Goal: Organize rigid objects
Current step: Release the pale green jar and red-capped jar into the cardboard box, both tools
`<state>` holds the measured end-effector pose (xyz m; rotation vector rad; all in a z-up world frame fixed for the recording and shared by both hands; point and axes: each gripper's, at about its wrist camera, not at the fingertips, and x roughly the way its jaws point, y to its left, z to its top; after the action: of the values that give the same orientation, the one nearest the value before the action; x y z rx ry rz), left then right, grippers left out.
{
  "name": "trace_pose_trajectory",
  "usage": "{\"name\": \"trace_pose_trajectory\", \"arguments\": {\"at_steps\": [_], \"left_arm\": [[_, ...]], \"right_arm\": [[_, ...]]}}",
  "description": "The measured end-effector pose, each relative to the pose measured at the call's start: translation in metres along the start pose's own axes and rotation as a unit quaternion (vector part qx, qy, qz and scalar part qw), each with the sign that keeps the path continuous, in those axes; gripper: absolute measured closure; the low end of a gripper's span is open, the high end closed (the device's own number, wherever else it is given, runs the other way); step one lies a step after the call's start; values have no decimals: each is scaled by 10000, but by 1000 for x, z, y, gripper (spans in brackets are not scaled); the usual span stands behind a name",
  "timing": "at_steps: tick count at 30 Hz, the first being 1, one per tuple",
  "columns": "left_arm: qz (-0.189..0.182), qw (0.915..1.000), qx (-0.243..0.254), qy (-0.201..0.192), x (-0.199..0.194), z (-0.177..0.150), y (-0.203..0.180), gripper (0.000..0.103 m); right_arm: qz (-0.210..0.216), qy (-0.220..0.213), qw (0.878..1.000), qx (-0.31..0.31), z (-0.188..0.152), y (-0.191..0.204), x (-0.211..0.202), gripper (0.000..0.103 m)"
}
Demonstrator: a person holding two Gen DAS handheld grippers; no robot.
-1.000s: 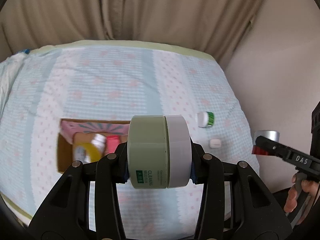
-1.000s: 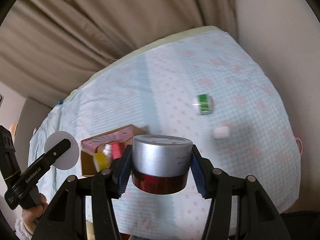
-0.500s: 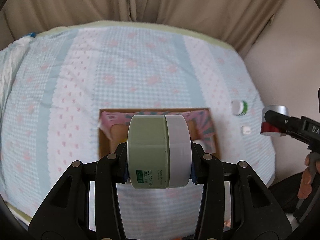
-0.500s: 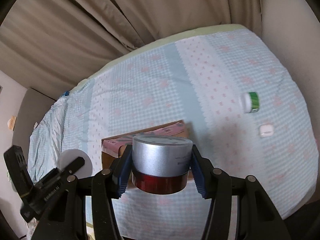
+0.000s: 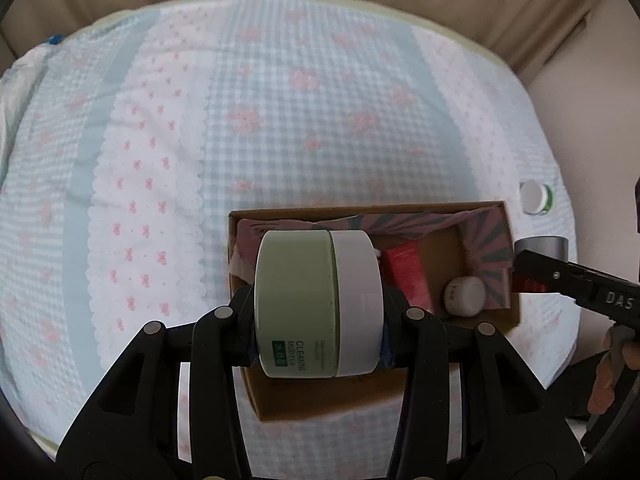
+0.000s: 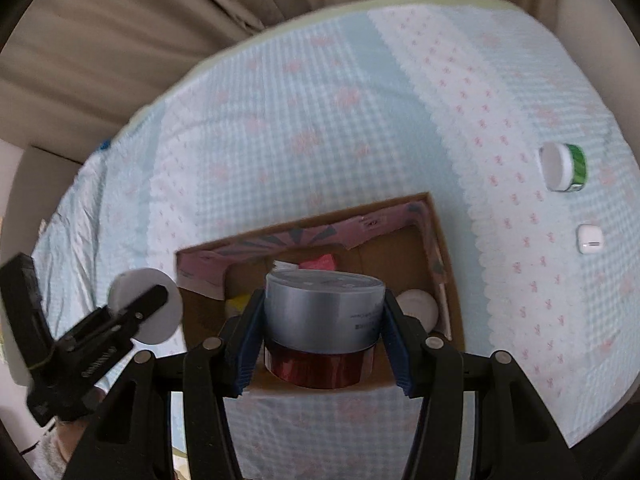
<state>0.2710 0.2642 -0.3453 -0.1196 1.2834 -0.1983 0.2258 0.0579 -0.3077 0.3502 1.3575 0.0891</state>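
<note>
The left gripper (image 5: 318, 328) is clamped on a pale green jar (image 5: 316, 304) with a white lid, held on its side with the lid to the right; the label reads "CLEANING MUD FILM"; it hangs above the left part of an open cardboard box (image 5: 496, 216) on the bed (image 5: 280, 100). The right gripper (image 6: 320, 340) is closed on a silver-lidded red jar (image 6: 324, 328), upright, lid on top — it sits over the near middle of the same box (image 6: 448, 280) in the right wrist view.

Inside the box, from the left wrist view: a red tube (image 5: 408, 276) right of the green jar; a small white round jar (image 5: 466, 296) in the near right corner; the inner walls carry a pink and dark sunburst print. The right wrist view adds something yellow (image 6: 238, 304) at the left, mostly hidden behind the gripper.

Out on the checked bedspread, right of the box and well apart from it: a green-banded white pot (image 6: 562, 168) lying on its side; nearer, a small white case (image 6: 590, 240) flat on the cloth. Beige curtains (image 6: 120, 20) hang beyond the far edge of the bed. Each gripper shows in the other's view — the right one (image 5: 536, 268) at the box's right edge, the left one (image 6: 136, 312) at its left.
</note>
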Motion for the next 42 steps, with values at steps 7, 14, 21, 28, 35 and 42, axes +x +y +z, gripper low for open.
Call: {"name": "trace_pose_trajectory", "arguments": {"at_steps": [7,14,21,28,35,42], "left_arm": [[210,9992,65,342,46,7,6,64],[372,9975,125,580,66,8,7,64],[537,9960,279,660,73,13,-4,11],[418,9969,399,542,61,13,-19,0],[367,9974,460,414,42,7,-24,0],[355,9982,453,158,6,-6,-26,0]], "right_arm": [[-188,399,9990,-96,14,-12,59,53],[-185,764,9967,-198,24,-20,96,53],[-262,727,9967,-238,33,-18,107,52],[-264,383,9982,-365,36,-12,95,0],[-277,269,9983,-435,31,-11,79,0],[-217,61,9987,-457,19,-5,48,0]]}}
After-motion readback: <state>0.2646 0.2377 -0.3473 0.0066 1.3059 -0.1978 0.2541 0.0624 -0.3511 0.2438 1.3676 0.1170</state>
